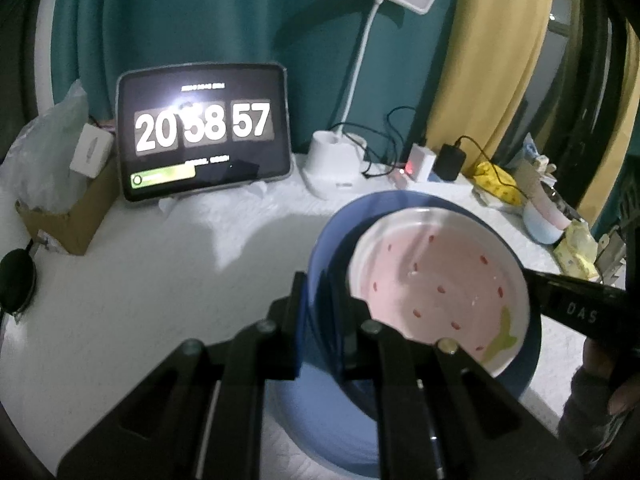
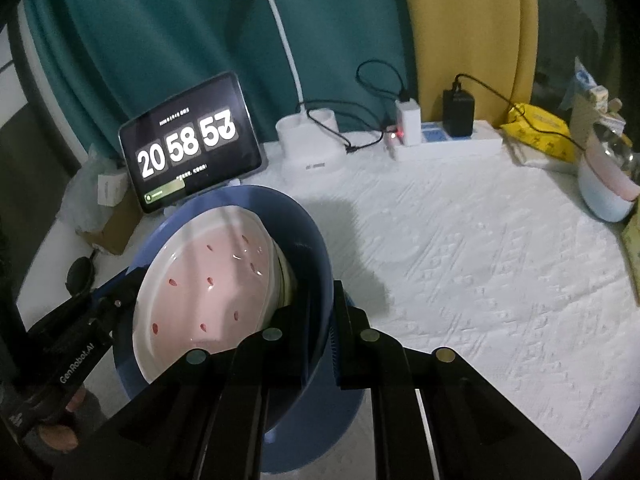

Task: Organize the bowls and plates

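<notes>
My left gripper (image 1: 320,308) is pinching the left wall of the blue bowl (image 1: 320,248), one finger outside and one inside the rim. My right gripper (image 2: 320,320) is clamped the same way on the bowl's right wall, so I hold the bowl between both hands over the white tablecloth (image 2: 480,272). Inside the bowl a pink plate (image 1: 436,280) with red spots leans tilted against the wall.

From the left wrist I see the plate's green leaf mark near its lower rim, and the right gripper's dark finger reaching in from the right edge with a hand behind it. That view also shows a cardboard box (image 1: 68,216) with a crumpled plastic bag at the far left, and a round black object (image 1: 16,280) lying near it.

From the right wrist I see the plate from its other side, with what looks like a second pale rim behind it, though I cannot tell for sure. The left gripper's finger crosses the lower left. This view opens up the right half of the table: a power strip (image 2: 452,140) with chargers plugged in, a yellow packet (image 2: 540,128), and a pale blue and pink container (image 2: 604,188) at the far right.

Both views show the tablet clock (image 1: 204,132) and the white desk lamp (image 2: 308,140) at the far edge, before teal and yellow curtains.
</notes>
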The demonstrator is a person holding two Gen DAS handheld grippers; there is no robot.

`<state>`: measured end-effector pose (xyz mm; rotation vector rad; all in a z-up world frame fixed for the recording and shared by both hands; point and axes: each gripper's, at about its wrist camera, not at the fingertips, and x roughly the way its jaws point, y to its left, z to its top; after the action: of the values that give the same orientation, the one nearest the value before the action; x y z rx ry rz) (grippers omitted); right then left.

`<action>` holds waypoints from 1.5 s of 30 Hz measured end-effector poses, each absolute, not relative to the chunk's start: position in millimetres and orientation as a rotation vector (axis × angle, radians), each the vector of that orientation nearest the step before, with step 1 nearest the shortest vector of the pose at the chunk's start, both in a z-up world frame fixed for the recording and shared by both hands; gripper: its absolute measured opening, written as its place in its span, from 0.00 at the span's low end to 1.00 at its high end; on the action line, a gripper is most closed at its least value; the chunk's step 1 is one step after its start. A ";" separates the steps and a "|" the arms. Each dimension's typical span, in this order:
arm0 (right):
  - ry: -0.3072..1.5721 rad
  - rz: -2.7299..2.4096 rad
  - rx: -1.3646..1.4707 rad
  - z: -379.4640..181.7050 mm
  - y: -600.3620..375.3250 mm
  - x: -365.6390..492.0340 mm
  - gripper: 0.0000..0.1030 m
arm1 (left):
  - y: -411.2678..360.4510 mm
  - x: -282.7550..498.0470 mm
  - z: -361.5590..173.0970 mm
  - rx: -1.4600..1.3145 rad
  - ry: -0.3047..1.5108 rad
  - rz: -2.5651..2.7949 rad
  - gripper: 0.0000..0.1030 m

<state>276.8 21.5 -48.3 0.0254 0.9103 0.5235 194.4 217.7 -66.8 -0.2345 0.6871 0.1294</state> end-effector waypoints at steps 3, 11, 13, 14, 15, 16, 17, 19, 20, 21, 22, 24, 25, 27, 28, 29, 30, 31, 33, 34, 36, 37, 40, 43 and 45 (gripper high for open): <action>0.925 0.524 0.029 -54.5 23.3 280.8 0.10 | 218.0 196.8 -69.9 -0.233 0.697 0.132 0.09; 0.930 0.531 0.043 -59.5 22.7 287.7 0.10 | 213.8 203.2 -73.6 -0.189 0.716 0.156 0.09; 0.929 0.534 0.042 -60.0 23.1 289.0 0.10 | 213.0 205.2 -75.0 -0.180 0.722 0.169 0.09; 0.930 0.534 0.041 -60.2 23.7 289.7 0.11 | 212.5 205.5 -74.6 -0.181 0.724 0.170 0.09; 0.930 0.532 0.038 -60.6 24.3 290.5 0.11 | 212.4 205.9 -74.4 -0.180 0.726 0.170 0.09; 0.930 0.531 0.034 -61.1 24.8 291.4 0.11 | 212.3 206.4 -74.4 -0.178 0.728 0.170 0.10; 0.929 0.531 0.030 -61.3 25.2 292.3 0.12 | 211.8 206.4 -74.4 -0.174 0.731 0.170 0.10; 0.923 0.535 0.023 -61.4 25.7 292.7 0.12 | 213.2 207.0 -75.2 -0.175 0.737 0.167 0.10; 0.921 0.536 0.018 -61.1 26.1 292.7 0.13 | 214.2 207.1 -75.6 -0.179 0.741 0.165 0.10; 0.921 0.536 0.015 -60.8 26.9 292.9 0.13 | 215.6 207.0 -76.1 -0.185 0.746 0.163 0.10; 0.920 0.538 0.015 -60.4 27.4 293.2 0.13 | 216.9 206.8 -76.6 -0.192 0.750 0.162 0.10; 0.917 0.536 0.011 -59.7 28.5 293.2 0.13 | 218.1 206.2 -77.7 -0.199 0.753 0.162 0.10; 0.913 0.531 0.003 -59.1 29.5 292.9 0.13 | 217.8 205.9 -77.6 -0.199 0.754 0.164 0.11; 0.911 0.522 -0.006 -58.8 30.3 292.5 0.13 | 216.6 204.4 -77.3 -0.194 0.755 0.166 0.12; 0.914 0.516 -0.006 -58.7 29.9 292.8 0.13 | 216.3 203.6 -77.4 -0.194 0.756 0.167 0.12; 0.918 0.517 -0.002 -59.0 29.3 292.9 0.13 | 215.9 202.7 -77.2 -0.193 0.757 0.167 0.12; 0.923 0.519 0.001 -58.9 28.7 293.1 0.13 | 215.5 202.1 -76.9 -0.191 0.759 0.167 0.12; 0.927 0.518 0.000 -58.6 28.5 292.9 0.13 | 214.6 201.1 -76.9 -0.187 0.761 0.168 0.12; 0.925 0.515 -0.009 -57.8 29.0 291.1 0.13 | 214.1 199.9 -77.3 -0.180 0.762 0.169 0.12; 0.923 0.515 -0.010 -57.8 29.0 290.5 0.13 | 214.3 199.2 -77.6 -0.180 0.761 0.168 0.13; 0.923 0.512 -0.012 -57.7 29.0 289.7 0.13 | 213.8 198.9 -77.6 -0.181 0.762 0.169 0.13; 0.922 0.507 -0.014 -57.5 28.4 289.1 0.15 | 213.4 198.4 -78.2 -0.181 0.763 0.171 0.14; 0.913 0.489 -0.021 -56.2 26.2 286.2 0.22 | 211.7 195.0 -78.4 -0.176 0.759 0.177 0.15; 0.907 0.482 -0.020 -55.0 21.3 285.2 0.30 | 209.0 191.0 -75.8 -0.172 0.749 0.183 0.17; 0.907 0.481 -0.018 -54.6 18.5 284.4 0.34 | 208.1 188.2 -73.2 -0.171 0.738 0.188 0.20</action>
<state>284.4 18.5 -54.6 -0.0181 0.9070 0.4812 188.2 208.1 -73.2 -0.1707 0.7381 0.1881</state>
